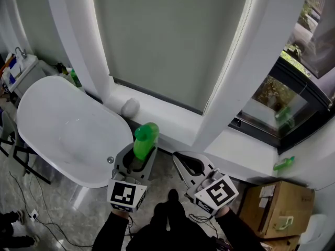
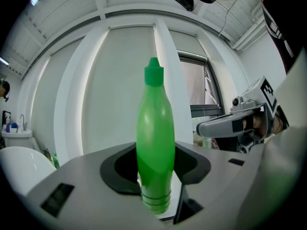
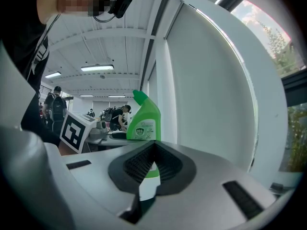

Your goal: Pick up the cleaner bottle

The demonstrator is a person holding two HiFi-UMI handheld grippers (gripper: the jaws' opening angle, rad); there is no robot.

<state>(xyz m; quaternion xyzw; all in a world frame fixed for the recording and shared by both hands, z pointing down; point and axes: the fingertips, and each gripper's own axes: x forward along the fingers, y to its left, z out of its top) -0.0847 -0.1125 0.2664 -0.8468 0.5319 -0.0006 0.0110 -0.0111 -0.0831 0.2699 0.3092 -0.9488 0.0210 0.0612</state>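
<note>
Left fingers point(image 2: 76, 190) grip the cleaner bottle point(image 2: 154, 143), its base sunk between them; right fingers point(image 3: 201, 176) closed, empty.

We see the cleaner bottle point(image 2: 154, 143) as glossy, smooth green plastic, with ribbed rings near its base. The left hand-held gripper point(image 2: 156, 176) has a matt grey plastic shell. The right hand-held gripper point(image 3: 152, 162) has the same shell and black ribbed pads point(image 3: 136, 164). At the left of the head view the bathtub point(image 1: 68, 135) is glossy white. At lower right the box point(image 1: 277, 208) is matt brown cardboard. The marbled floor point(image 1: 57, 208) looks polished.
</note>
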